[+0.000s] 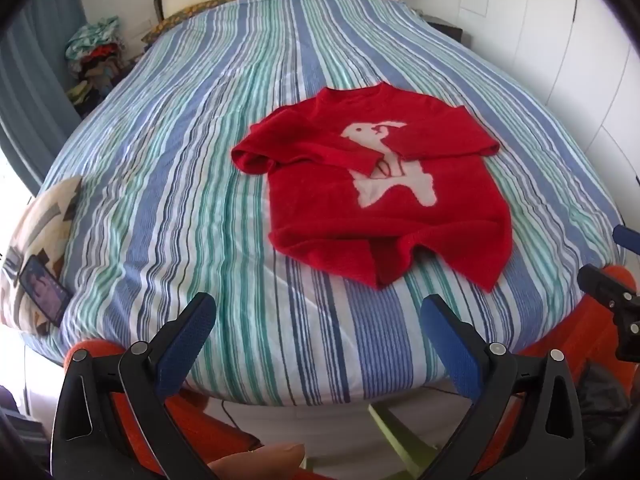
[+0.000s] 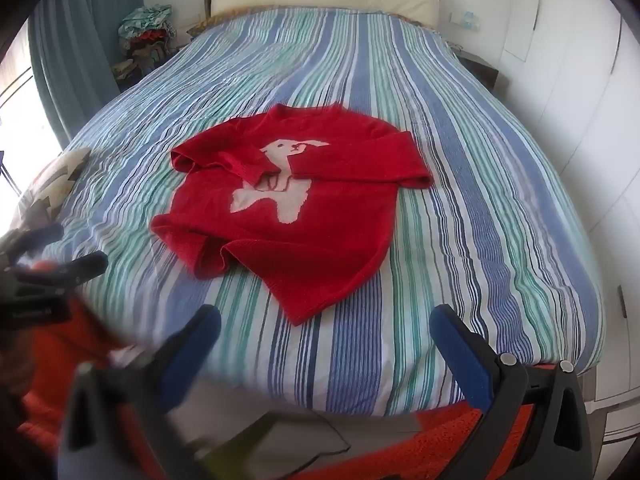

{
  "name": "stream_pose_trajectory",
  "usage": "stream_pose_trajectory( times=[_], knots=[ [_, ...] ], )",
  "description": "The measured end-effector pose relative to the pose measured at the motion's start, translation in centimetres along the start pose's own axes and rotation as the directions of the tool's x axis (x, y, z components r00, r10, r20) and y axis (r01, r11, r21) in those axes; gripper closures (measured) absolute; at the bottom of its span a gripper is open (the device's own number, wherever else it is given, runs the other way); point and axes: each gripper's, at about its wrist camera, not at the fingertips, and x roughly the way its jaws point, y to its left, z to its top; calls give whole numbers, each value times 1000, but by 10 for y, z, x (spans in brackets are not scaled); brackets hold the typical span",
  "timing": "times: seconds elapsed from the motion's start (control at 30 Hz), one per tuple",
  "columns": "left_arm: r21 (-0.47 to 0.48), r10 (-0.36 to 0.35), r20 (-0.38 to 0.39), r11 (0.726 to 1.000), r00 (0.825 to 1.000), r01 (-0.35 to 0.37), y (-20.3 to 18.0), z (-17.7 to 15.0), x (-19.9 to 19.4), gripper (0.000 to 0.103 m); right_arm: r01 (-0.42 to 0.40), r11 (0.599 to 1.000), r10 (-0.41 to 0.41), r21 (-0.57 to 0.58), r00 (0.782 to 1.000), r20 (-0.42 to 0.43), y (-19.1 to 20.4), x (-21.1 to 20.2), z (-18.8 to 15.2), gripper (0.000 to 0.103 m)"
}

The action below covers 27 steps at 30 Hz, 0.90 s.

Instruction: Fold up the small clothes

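Observation:
A small red sweater with a white animal on its chest lies face up on the striped bed, both sleeves folded in across the front and the hem rumpled. It also shows in the right wrist view. My left gripper is open and empty, held over the bed's near edge, short of the sweater's hem. My right gripper is open and empty, also at the near edge, just below the hem's lowest corner. The right gripper's body shows at the right edge of the left wrist view.
The striped bedspread covers the bed. A patterned cushion with a dark phone on it sits at the near left corner. A pile of clothes stands beside the bed at far left. White wardrobe doors line the right.

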Motion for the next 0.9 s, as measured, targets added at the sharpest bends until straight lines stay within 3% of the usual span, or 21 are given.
stream_pose_trajectory(
  times=[0.13,0.23,0.9],
  knots=[
    [-11,-23,-7,1000,1000,23,15,2,2,1,8,1000,-8,-2,1000,-7,1,1,0,0],
    [30,27,2,999,1000,-27,-10,1,-4,1,8,1000,-8,5,1000,-10,3,0,1,0],
    [16,70,5,997,998,-70,-6,0,-2,1,22,1000,-22,8,999,33,5,-6,4,0]
  ],
)
